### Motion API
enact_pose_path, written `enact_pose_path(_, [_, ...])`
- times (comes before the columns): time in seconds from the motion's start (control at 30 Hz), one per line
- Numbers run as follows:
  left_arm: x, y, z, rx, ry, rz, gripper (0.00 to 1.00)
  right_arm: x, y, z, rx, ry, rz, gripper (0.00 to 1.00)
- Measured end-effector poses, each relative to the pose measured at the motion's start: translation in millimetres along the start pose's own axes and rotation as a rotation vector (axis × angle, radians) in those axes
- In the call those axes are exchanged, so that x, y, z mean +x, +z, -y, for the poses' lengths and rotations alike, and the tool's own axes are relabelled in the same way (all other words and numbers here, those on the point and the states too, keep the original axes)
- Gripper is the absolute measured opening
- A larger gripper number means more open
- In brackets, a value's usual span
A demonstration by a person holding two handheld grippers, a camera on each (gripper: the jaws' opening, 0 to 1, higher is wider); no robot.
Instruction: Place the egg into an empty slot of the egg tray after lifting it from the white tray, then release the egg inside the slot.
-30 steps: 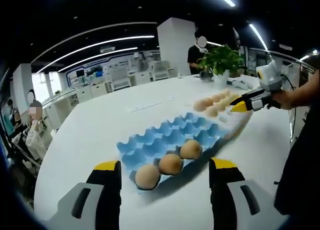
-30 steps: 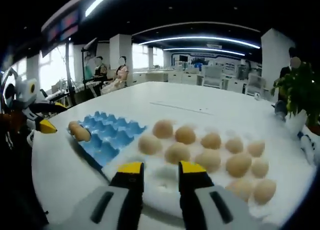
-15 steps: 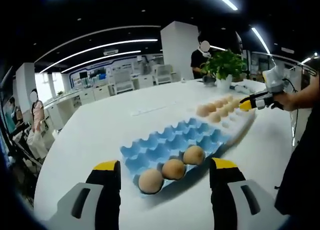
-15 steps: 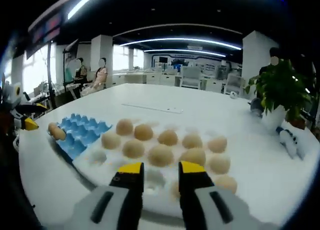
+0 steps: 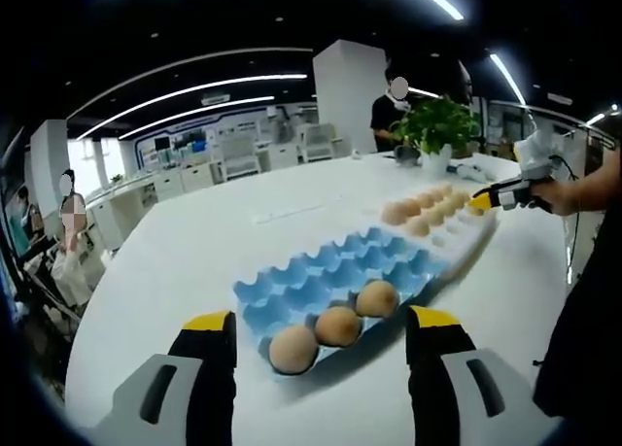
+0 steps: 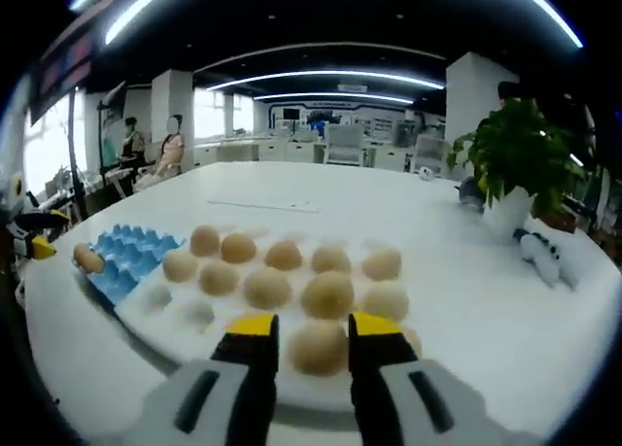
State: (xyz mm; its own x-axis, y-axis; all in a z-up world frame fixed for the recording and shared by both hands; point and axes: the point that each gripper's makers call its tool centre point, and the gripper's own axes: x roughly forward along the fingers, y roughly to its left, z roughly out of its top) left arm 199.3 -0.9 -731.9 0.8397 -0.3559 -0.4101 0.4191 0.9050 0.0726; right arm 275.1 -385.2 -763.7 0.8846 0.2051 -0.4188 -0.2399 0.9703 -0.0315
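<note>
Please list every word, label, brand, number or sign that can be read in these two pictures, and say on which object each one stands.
There is no text that can be read.
Blue egg tray: no print visible.
White tray and its eggs: no marks visible.
Left gripper and right gripper: yellow tips, no lettering visible.
Screens on the far wall: too small and blurred to read.

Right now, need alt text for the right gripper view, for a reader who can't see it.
The right tool is open, its jaws on either side of an egg at the near edge of a white tray of brown eggs on a white table. A blue egg tray lies left, a potted plant far right.
</note>
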Motion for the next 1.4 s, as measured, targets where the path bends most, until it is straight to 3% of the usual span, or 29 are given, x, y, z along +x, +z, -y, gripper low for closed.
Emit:
enact_pose_path(0.4, [-2, -3.3, 0.5, -0.01, 0.002, -0.006, 0.7, 7, -15.7, 3, 0.02, -0.005, -0.035, 0.27])
enact_pose_path(0.5, [-2, -4.0, -1.8, -0.013, 0.01, -0.006, 0.7, 7, -15.4, 6, 0.061, -0.007, -0.02, 0.26])
enact_pose_path(0.73, [-2, -6.7, -3.2, -0.014, 0.011, -0.011, 0.7, 7, -15.4, 3, 0.029, -0.013, -0.016, 0.25])
enact_pose_path(1.4, [-2, -4.3, -1.5, -0.01, 0.003, -0.009, 0.7, 4, -11.4, 4, 0.068, -0.02, -0.02, 0.24])
